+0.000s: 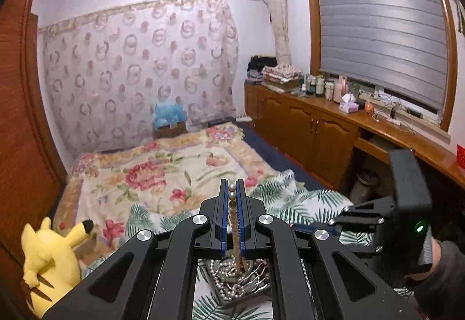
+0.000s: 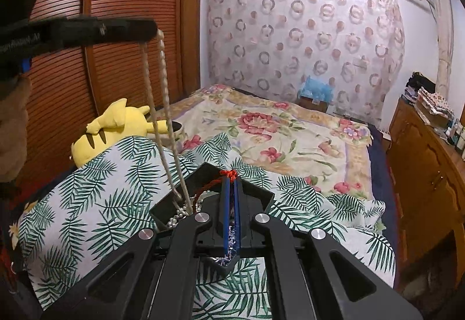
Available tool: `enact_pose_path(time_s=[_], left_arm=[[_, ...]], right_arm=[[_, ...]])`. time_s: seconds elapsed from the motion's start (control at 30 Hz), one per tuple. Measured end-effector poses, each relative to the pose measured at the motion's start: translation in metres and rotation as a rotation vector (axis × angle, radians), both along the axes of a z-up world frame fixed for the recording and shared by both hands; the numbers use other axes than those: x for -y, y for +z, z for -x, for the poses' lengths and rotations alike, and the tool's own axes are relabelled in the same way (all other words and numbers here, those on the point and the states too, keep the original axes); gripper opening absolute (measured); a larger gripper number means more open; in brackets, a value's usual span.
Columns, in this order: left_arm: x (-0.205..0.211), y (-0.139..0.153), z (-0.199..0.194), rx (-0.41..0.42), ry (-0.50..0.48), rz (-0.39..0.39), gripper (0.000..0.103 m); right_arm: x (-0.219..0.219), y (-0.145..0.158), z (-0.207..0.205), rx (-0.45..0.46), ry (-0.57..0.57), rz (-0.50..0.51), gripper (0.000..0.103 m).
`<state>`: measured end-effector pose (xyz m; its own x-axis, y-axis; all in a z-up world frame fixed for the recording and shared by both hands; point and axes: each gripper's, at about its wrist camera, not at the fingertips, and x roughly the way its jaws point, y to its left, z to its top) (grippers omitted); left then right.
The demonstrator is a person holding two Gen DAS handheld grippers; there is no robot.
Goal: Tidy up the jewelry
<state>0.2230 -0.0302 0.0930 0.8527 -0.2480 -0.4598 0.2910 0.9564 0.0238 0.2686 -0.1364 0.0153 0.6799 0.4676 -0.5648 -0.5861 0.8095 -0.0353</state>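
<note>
1. Pearl necklace [image 1: 232, 194] is pinched between the left gripper [image 1: 232, 189] fingers, its strands hanging into the black tray [image 2: 174, 198] on the palm-leaf cloth [image 2: 96, 198].
2. Red cord [image 2: 228, 173] is clamped by the right gripper [image 2: 232, 179], fingers pressed together.
3. White lettering on the left gripper's housing is too blurred to read.

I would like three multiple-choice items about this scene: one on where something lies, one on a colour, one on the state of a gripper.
1. Where does the black tray stand?
A. on the leaf-print cloth
B. on the wooden counter
C. on the floor

2. What colour is the plush toy?
A. blue
B. yellow
C. white

3. What does the left gripper hold?
A. nothing
B. a tissue box
C. a pearl necklace

Key: 1 A, green leaves surround the tray; 2 B, its body is yellow with dark stripes; 3 C, the pearl necklace hangs from its shut fingers down to the tray.
</note>
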Motion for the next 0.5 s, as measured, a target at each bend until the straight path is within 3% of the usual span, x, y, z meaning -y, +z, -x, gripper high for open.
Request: enact_pose_path(time_s=[0.33,0.5], left_arm=[[-0.011,-0.069,-0.043,-0.178,0.010,0.008,0.005],[-0.015,-0.087,-0.046,-0.217,0.010,0.013,0.005]], right_arm=[[-0.005,-0.022,-0.023,-0.047,0.003,0.003,0.003],[-0.012,-0.030,-0.035,-0.069,0.011,0.008,0.003]])
